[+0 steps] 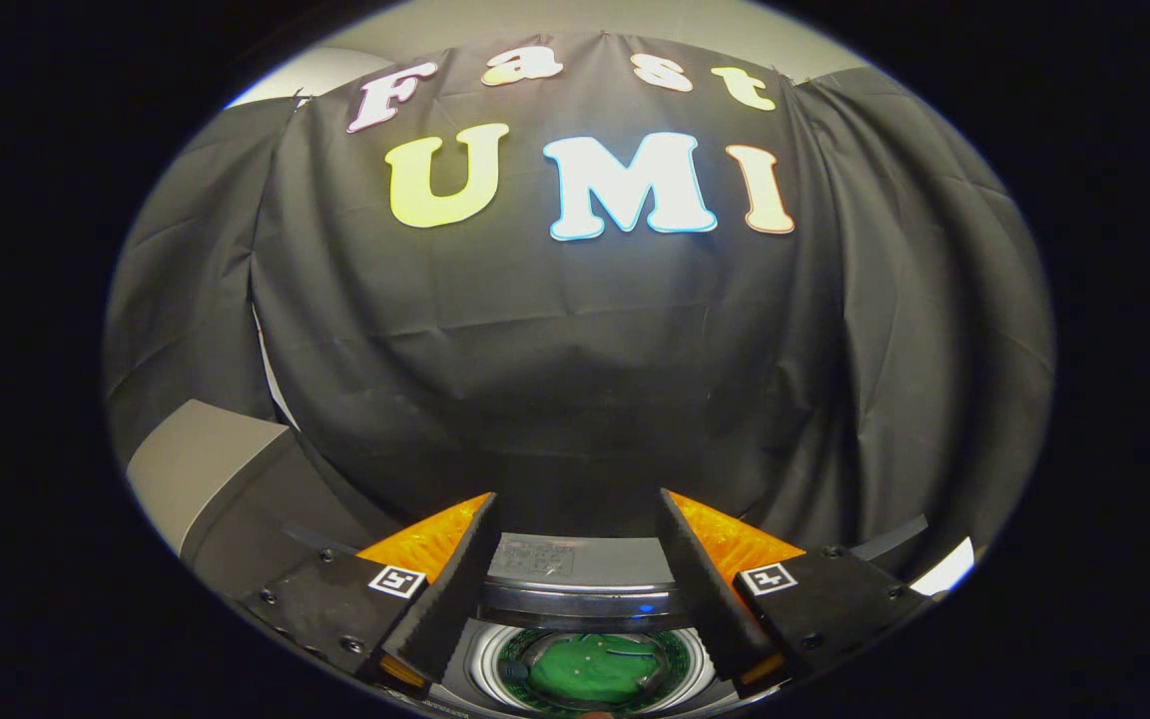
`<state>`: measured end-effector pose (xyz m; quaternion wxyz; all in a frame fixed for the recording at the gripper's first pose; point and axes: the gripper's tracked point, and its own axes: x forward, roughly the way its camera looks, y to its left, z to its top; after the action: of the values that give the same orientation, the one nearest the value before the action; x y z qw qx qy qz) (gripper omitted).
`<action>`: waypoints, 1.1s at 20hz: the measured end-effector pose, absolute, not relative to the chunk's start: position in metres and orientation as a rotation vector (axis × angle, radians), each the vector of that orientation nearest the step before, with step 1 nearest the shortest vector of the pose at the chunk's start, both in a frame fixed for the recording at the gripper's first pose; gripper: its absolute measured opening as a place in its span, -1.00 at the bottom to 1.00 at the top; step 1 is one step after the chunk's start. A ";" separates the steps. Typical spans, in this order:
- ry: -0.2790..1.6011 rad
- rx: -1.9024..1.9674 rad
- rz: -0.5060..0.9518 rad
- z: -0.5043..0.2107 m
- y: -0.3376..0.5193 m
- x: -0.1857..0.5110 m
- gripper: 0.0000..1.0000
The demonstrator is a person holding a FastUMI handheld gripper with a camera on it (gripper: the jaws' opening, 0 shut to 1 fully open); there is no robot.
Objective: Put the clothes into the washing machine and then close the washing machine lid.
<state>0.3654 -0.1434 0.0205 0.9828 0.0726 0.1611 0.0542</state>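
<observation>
My gripper (577, 519) is open, its two fingers spread wide with nothing between them. Below and between the fingers lies the top of the washing machine (575, 584), its round drum opening facing up. A green cloth (590, 667) lies inside the drum. The grey control strip at the back of the machine sits just ahead of the fingers. The lid is hidden from me.
The black cloth wall (575, 379) hangs close behind the machine. A grey box-like surface (198, 461) stands to the left of the left finger. A pale edge (946, 569) shows past the right finger.
</observation>
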 end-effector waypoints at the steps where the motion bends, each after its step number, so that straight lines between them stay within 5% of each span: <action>1: 0.317 0.146 0.106 0.020 -0.143 0.363 0.97; 22: 0.362 0.152 0.078 -0.011 -0.139 0.327 0.96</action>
<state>0.3270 -0.1392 -0.0108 0.9800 0.0755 0.1800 0.0388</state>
